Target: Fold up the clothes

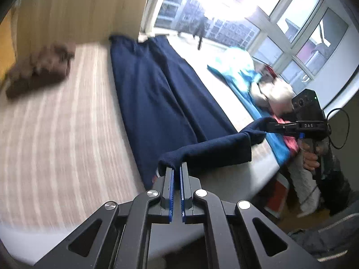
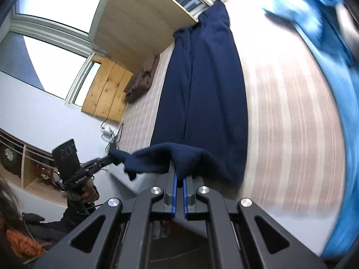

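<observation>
A long navy garment [image 1: 157, 94] lies stretched along the striped bed [image 1: 67, 123], and its near end is lifted off the bedding. My left gripper [image 1: 177, 169] is shut on one corner of that lifted end. The right gripper [image 1: 270, 126], held by a hand, pinches the other corner further right. In the right wrist view the navy garment [image 2: 206, 89] runs away from my right gripper [image 2: 179, 176], which is shut on a bunched fold of it. The left gripper [image 2: 110, 158] holds the cloth's far corner at the left. The raised edge sags between the two grippers.
A folded brown garment [image 1: 40, 67] sits on the bed near the wooden headboard [image 2: 107, 89]. A turquoise cloth [image 1: 237, 67] and a pale heap of clothes [image 1: 273, 92] lie along the bed's window side. The bed's near edge [image 1: 258, 174] drops to the floor.
</observation>
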A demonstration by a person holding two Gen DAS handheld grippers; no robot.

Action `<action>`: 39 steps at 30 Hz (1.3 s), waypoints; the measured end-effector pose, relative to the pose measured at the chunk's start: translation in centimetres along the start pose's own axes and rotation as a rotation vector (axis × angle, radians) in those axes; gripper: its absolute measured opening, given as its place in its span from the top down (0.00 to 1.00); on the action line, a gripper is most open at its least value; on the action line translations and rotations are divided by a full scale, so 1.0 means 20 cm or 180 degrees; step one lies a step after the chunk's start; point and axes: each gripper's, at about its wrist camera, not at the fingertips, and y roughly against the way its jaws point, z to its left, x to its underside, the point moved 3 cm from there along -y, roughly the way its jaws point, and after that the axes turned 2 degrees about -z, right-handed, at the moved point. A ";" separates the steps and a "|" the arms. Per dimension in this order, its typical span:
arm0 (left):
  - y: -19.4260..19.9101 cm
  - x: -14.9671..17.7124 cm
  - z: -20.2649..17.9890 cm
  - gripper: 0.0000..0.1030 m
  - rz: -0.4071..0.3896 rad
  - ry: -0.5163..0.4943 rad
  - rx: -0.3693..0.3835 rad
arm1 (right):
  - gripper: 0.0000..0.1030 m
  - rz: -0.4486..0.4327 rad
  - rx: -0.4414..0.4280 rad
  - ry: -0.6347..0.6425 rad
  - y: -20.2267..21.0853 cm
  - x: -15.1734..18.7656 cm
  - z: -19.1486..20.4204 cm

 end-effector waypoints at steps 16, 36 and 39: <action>-0.50 -0.15 0.08 0.79 0.0562 -0.0444 -0.0184 | 0.72 0.0541 0.0765 0.0929 -0.33 -0.40 -0.08; -0.55 -0.25 0.38 0.76 0.0344 -0.0243 -0.0662 | 0.56 0.0213 0.1155 0.0385 -0.26 -0.40 -0.29; -0.63 -0.31 0.37 0.76 0.0280 -0.0275 -0.0609 | 0.56 0.0171 0.1176 0.0483 -0.29 -0.42 -0.25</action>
